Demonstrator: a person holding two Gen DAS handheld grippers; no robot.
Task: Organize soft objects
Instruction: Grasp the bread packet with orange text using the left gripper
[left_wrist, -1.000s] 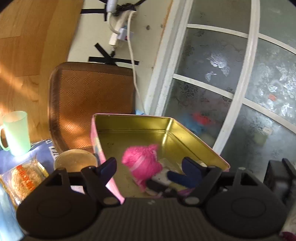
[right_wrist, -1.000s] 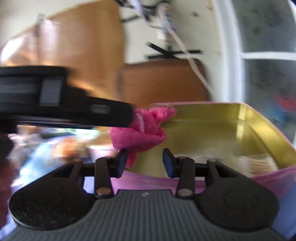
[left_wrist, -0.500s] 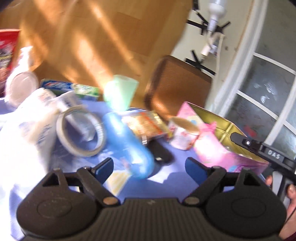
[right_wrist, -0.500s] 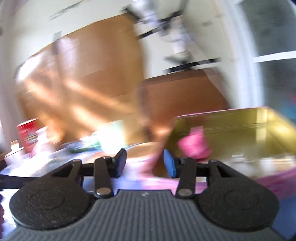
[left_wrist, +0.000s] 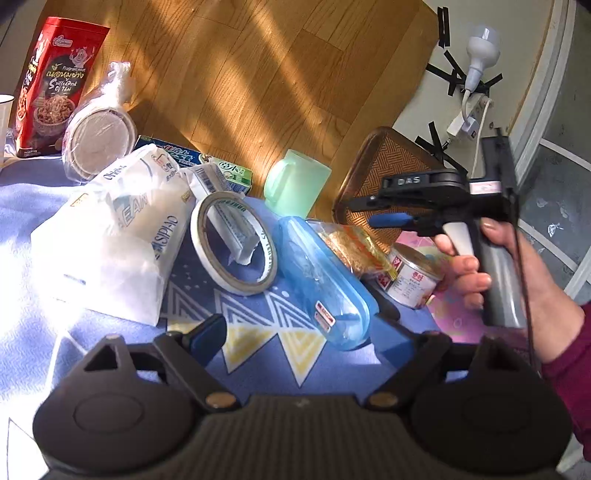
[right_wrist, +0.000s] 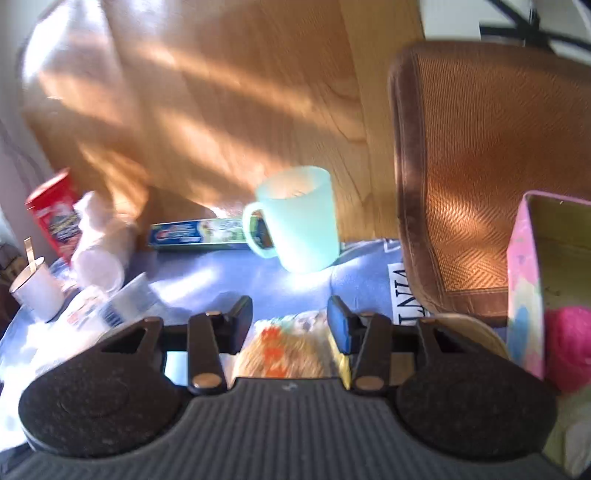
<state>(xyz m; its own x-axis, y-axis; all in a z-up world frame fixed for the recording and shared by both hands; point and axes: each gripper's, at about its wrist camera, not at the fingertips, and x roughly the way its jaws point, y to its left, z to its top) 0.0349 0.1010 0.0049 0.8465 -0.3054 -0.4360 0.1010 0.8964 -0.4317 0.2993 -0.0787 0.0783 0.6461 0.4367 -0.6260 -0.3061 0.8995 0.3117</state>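
A pink soft object (right_wrist: 569, 350) lies inside the pink tin box (right_wrist: 524, 280) with a gold interior, at the right edge of the right wrist view. My left gripper (left_wrist: 295, 336) is open and empty, low over the blue patterned cloth (left_wrist: 258, 332) in front of a blue plastic case (left_wrist: 325, 280). My right gripper (right_wrist: 290, 321) is open and empty above a wrapped snack (right_wrist: 288, 350); it also shows in the left wrist view (left_wrist: 391, 218), held by a hand. The pink box's corner (left_wrist: 454, 310) shows behind that hand.
On the cloth: a white bag (left_wrist: 110, 236), a tape roll (left_wrist: 232, 243), a green mug (left_wrist: 295, 184), a small can (left_wrist: 413, 277), a toothpaste box (left_wrist: 221, 166), a red carton (left_wrist: 48, 85), stacked cups (left_wrist: 99, 129). A brown woven chair back (right_wrist: 480, 166) stands behind.
The pink soft object was let go into the tin box. Both grippers have pulled back from the box and swung left over the cluttered cloth.
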